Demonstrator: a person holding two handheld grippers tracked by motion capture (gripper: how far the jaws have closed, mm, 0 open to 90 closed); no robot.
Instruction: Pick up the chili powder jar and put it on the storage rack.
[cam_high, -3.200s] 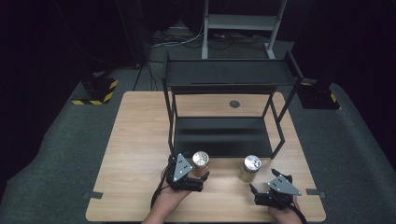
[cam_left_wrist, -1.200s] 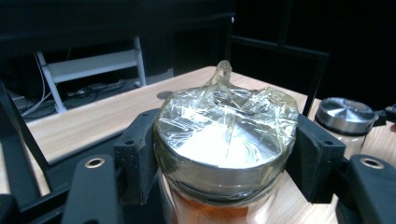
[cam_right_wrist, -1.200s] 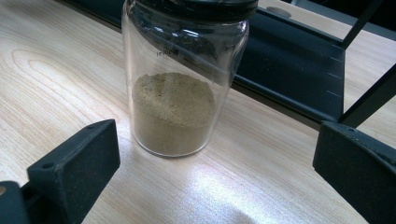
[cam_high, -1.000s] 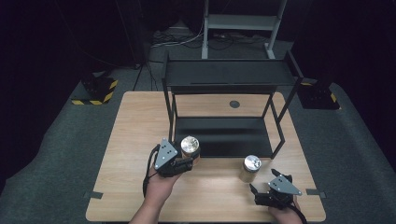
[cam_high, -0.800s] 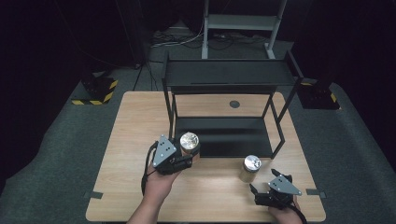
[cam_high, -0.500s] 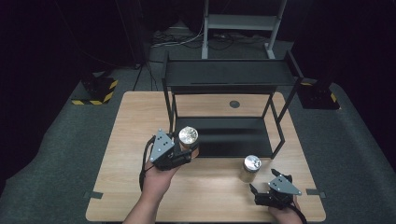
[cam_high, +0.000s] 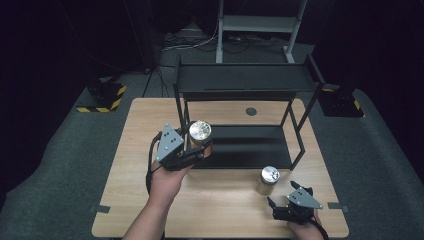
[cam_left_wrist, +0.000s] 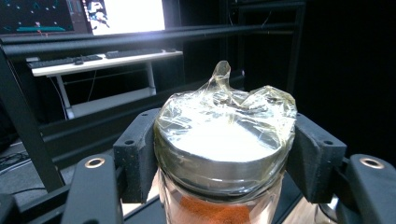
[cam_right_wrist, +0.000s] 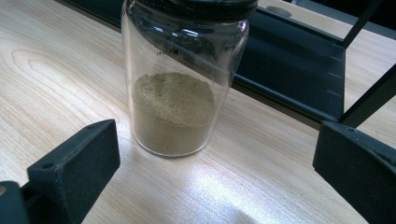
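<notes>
Beside the rack (cam_high: 240, 82), left tool (cam_left_wrist: 224, 154) clamps orange-powder jar (cam_left_wrist: 224, 154); right tool (cam_right_wrist: 210, 186) gapes.

This looks like a lab or recording studio, kept dark. A pale wooden worktop (cam_high: 150, 120) stands alone on grey carpet (cam_high: 60, 150), with a black metal two-tier rack (cam_high: 245, 82) on it. Yellow-and-black striped stand feet (cam_high: 102, 97) sit at left and right of the frame. In the left gripper view, lit monitors (cam_left_wrist: 126, 14) and a keyboard (cam_left_wrist: 88, 58) on a white desk occupy the upper left.
</notes>
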